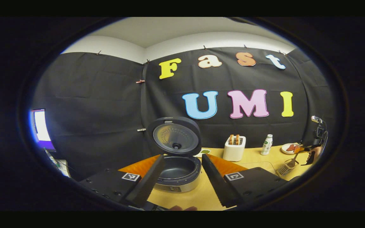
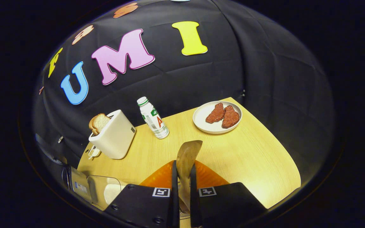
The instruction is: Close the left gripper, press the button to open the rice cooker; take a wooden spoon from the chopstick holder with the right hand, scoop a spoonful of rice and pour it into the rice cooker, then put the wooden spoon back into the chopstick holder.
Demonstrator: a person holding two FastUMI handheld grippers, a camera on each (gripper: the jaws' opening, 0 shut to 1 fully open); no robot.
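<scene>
The rice cooker (image 1: 177, 172) stands open on the wooden table, its round lid (image 1: 173, 136) upright and the dark inner pot bare. My left gripper (image 1: 183, 157) is open, its fingers either side of the cooker and a little short of it. At the far right of the left gripper view, the right gripper (image 1: 312, 152) hovers over a wire chopstick holder (image 1: 285, 169). In the right gripper view, my right gripper (image 2: 183, 166) is shut on a wooden spoon (image 2: 187, 155), whose bowl sticks up past the fingertips. A clear box with white rice (image 2: 109, 191) sits at the lower left.
A white toaster (image 2: 112, 134) with bread slices, a small white bottle (image 2: 153, 118) and a plate (image 2: 201, 125) carrying two red meat pieces stand along the back of the table. The table's edge curves round on the right. A lit screen (image 1: 40, 126) glows far left.
</scene>
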